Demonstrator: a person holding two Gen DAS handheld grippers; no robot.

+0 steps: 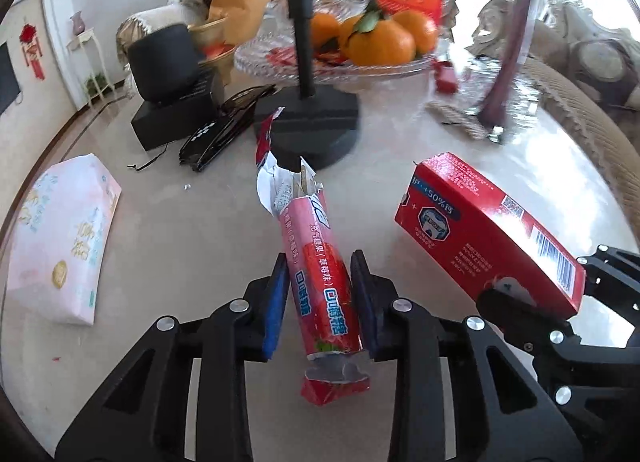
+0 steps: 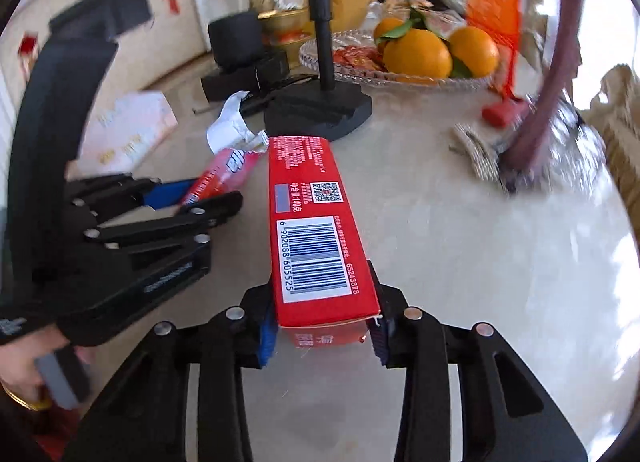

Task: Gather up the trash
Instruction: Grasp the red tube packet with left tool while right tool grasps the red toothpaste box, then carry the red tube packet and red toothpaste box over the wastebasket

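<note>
My left gripper (image 1: 320,298) is shut on a torn pink and red candy wrapper tube (image 1: 320,274), held above the pale table (image 1: 180,229). Its ripped white top points away from me. My right gripper (image 2: 324,326) is shut on a long red carton (image 2: 312,221) with a barcode on top. In the left wrist view the red carton (image 1: 488,238) hangs at the right, with the right gripper behind it. In the right wrist view the wrapper (image 2: 224,173) and the left gripper (image 2: 180,197) are at the left.
A black stand base (image 1: 308,129) with a pole stands mid-table. Behind it is a glass dish of oranges (image 1: 380,41). A pink tissue pack (image 1: 60,238) lies left, black boxes (image 1: 172,101) and sunglasses (image 1: 224,129) at back left. A vase stem (image 1: 508,61) stands at right.
</note>
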